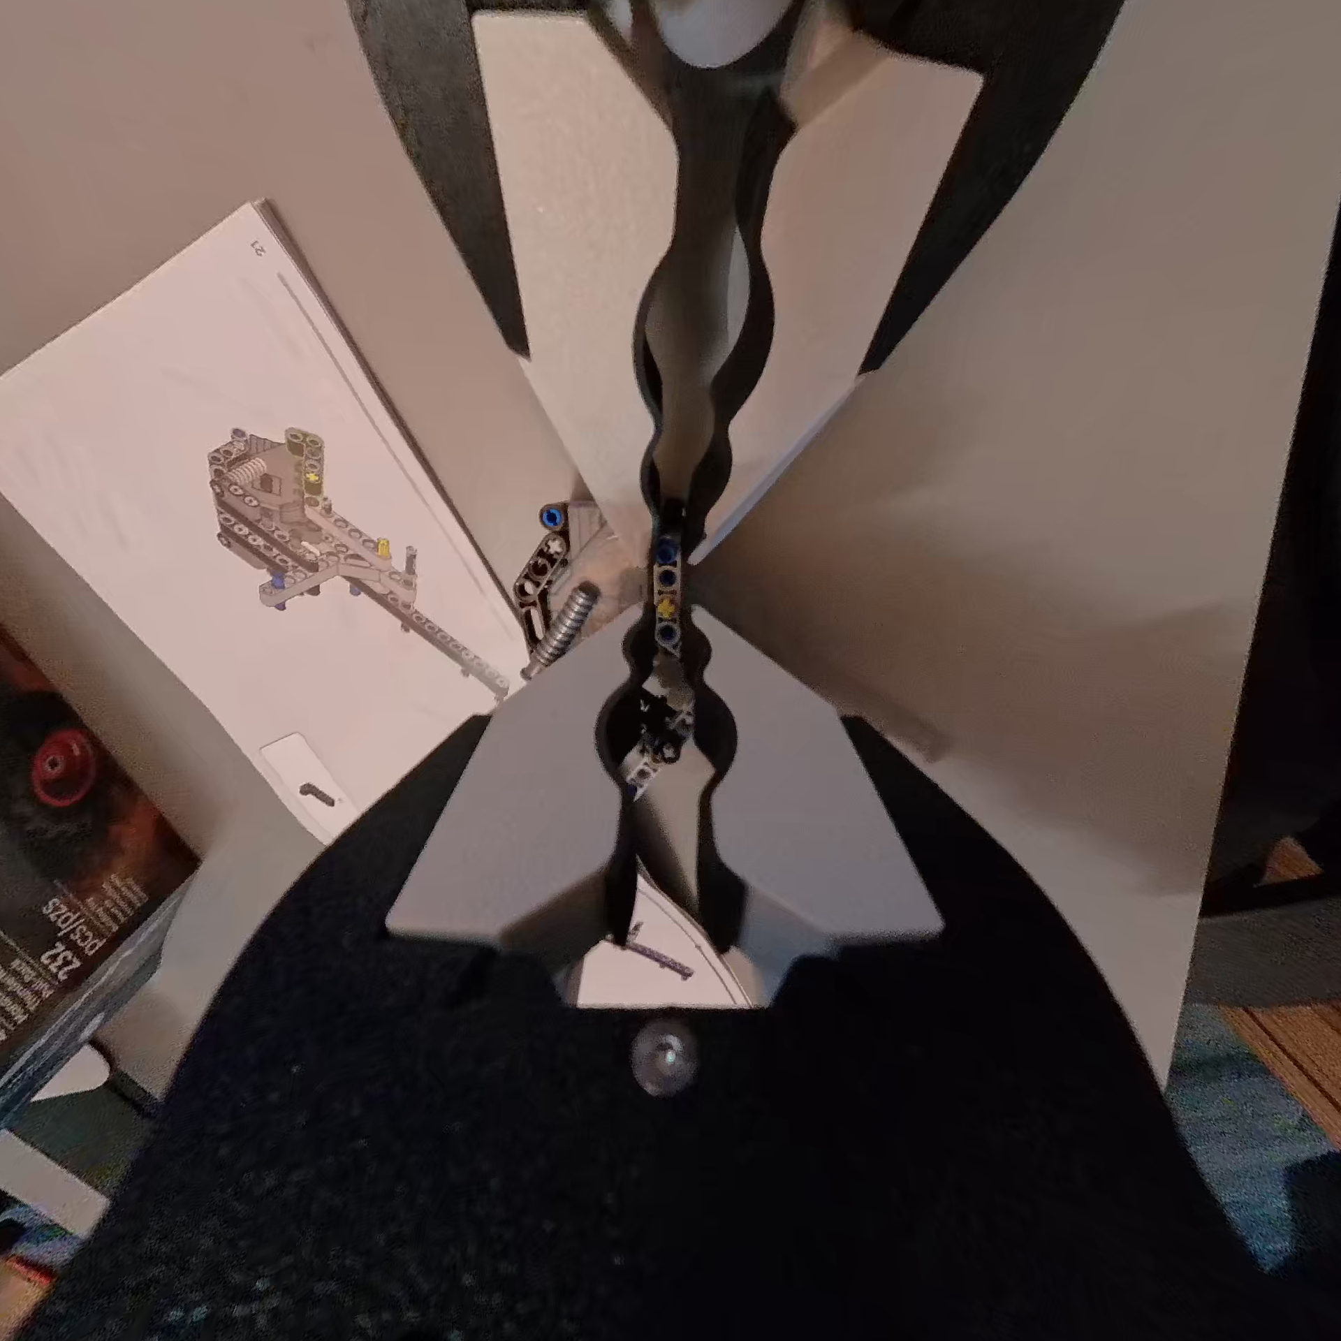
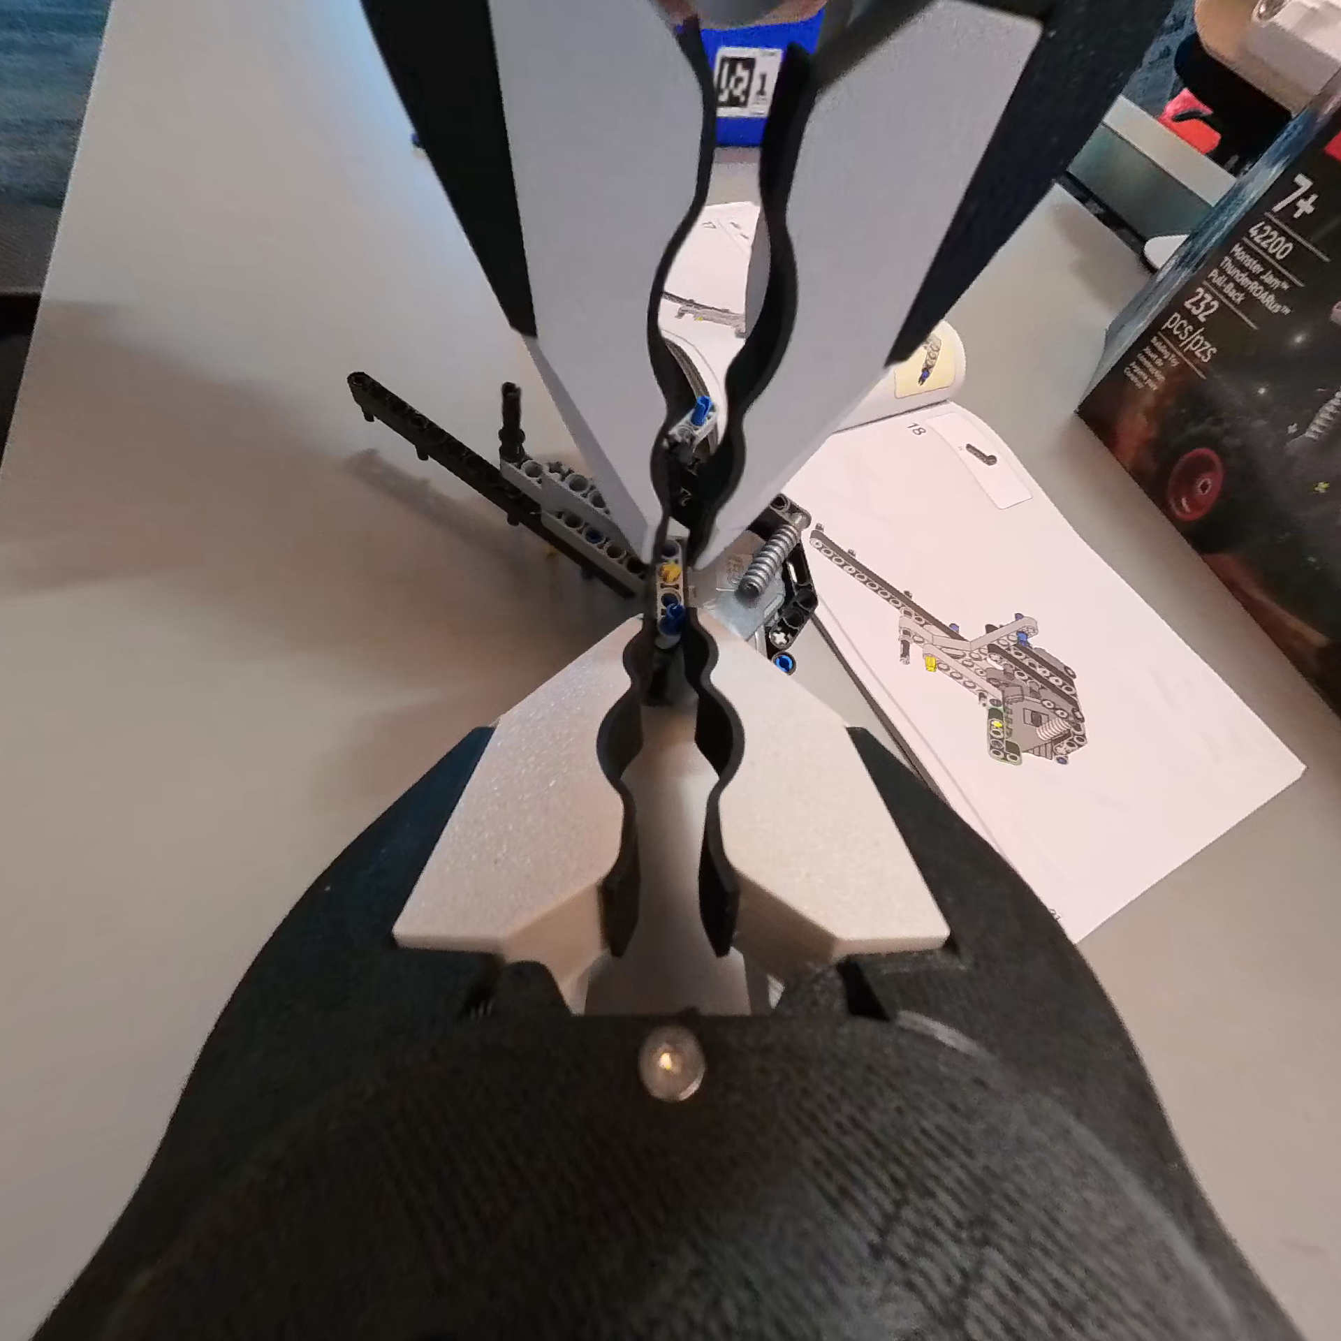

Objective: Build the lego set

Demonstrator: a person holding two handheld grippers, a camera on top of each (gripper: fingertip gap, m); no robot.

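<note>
A partly built lego assembly [image 2: 566,501] of a long black beam, grey beams and a metal spring [image 2: 771,562] hangs over the white table [image 2: 218,218]. A short grey beam [image 1: 667,589] with blue pins and a yellow axle stands between the two grippers, which face each other tip to tip. My left gripper [image 1: 667,642] is shut on grey and black parts of the assembly [image 1: 664,729]. It comes in from the top of the right wrist view [image 2: 675,537]. My right gripper [image 2: 671,635] is shut on the other end of the short beam [image 2: 669,588]. It shows at the top of the left wrist view [image 1: 671,522].
An open instruction booklet [image 2: 1016,689] lies on the table to the right, also in the left wrist view [image 1: 218,544]. The dark lego box [image 2: 1233,363] stands beyond it, also in the left wrist view [image 1: 72,907]. A blue bin [image 2: 747,94] with a marker tag sits behind the grippers. Only a small space, under 4 cm, lies between the two pairs of fingers.
</note>
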